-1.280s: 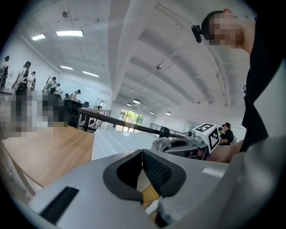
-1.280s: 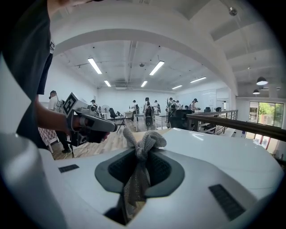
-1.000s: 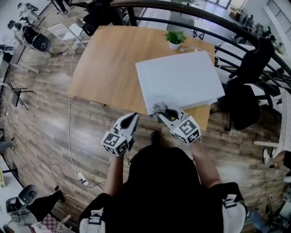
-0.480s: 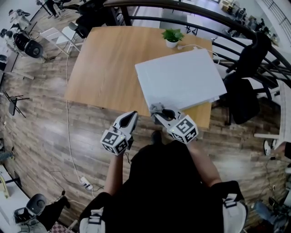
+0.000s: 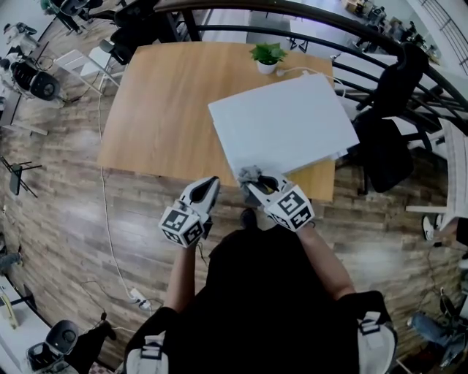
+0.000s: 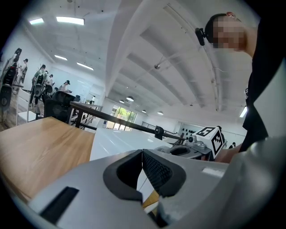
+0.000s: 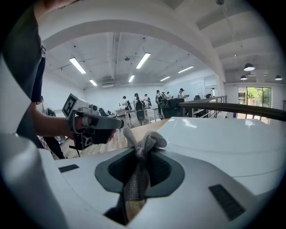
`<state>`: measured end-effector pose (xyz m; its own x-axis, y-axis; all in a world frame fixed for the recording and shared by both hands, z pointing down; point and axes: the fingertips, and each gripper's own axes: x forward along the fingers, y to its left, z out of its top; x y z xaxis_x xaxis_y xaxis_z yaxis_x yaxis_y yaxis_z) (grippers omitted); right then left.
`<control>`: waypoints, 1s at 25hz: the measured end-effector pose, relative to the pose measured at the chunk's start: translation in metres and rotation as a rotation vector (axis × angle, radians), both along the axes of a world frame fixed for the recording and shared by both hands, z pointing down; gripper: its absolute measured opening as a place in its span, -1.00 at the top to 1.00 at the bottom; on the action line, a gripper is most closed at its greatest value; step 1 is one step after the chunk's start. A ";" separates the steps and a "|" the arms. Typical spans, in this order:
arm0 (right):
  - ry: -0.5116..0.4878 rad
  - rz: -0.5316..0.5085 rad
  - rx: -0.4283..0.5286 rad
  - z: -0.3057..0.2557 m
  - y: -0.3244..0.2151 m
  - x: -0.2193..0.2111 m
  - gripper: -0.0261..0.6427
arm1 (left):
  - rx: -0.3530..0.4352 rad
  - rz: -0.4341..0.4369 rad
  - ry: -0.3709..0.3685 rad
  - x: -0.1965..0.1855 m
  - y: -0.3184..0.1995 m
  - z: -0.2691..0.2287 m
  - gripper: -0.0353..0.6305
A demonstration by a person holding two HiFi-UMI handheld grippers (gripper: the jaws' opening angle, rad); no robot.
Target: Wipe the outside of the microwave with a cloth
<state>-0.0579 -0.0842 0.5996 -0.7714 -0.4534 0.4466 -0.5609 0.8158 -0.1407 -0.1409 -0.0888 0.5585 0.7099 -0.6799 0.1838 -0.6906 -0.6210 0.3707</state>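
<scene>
The white microwave (image 5: 281, 120) sits on the right part of the wooden table (image 5: 168, 102), its flat top facing up. My right gripper (image 5: 252, 177) is shut on a grey cloth (image 5: 250, 173) at the microwave's near corner; in the right gripper view the cloth (image 7: 142, 147) bunches between the jaws beside the white top (image 7: 223, 138). My left gripper (image 5: 209, 184) hangs shut and empty over the floor, just off the table's near edge, left of the microwave. In the left gripper view its jaws (image 6: 143, 172) meet with nothing between them, and the microwave top (image 6: 120, 141) lies ahead.
A small potted plant (image 5: 266, 57) stands at the table's far edge behind the microwave, with a white cable (image 5: 322, 74) beside it. A black railing (image 5: 307, 22) curves behind. A black office chair (image 5: 384, 153) is right of the table. Wood floor surrounds the table.
The right gripper with the cloth has slid slightly left along the microwave's near corner. The left gripper has stayed beside it; the view has shifted a little.
</scene>
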 end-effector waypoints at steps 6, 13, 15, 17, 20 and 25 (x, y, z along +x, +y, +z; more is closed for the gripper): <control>0.006 0.019 0.004 0.000 -0.005 0.018 0.74 | 0.000 0.013 0.002 0.012 0.000 -0.001 0.88; -0.003 0.071 -0.004 0.004 -0.015 0.047 0.74 | 0.013 0.033 -0.002 0.021 -0.009 -0.002 0.88; 0.001 0.082 0.000 0.005 -0.018 0.056 0.73 | 0.015 0.039 0.000 0.025 -0.011 -0.002 0.88; 0.008 0.093 -0.007 0.005 -0.020 0.062 0.73 | 0.015 0.044 0.000 0.028 -0.012 -0.002 0.88; 0.015 0.107 -0.010 0.005 -0.024 0.072 0.73 | 0.007 0.045 -0.001 0.031 -0.011 -0.002 0.88; 0.031 0.138 -0.002 0.005 -0.030 0.094 0.73 | 0.011 0.046 -0.001 0.034 -0.009 -0.001 0.88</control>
<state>0.0356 -0.1145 0.6050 -0.6877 -0.5532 0.4701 -0.6718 0.7304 -0.1233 -0.1070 -0.0980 0.5572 0.7403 -0.6485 0.1772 -0.6617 -0.6563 0.3626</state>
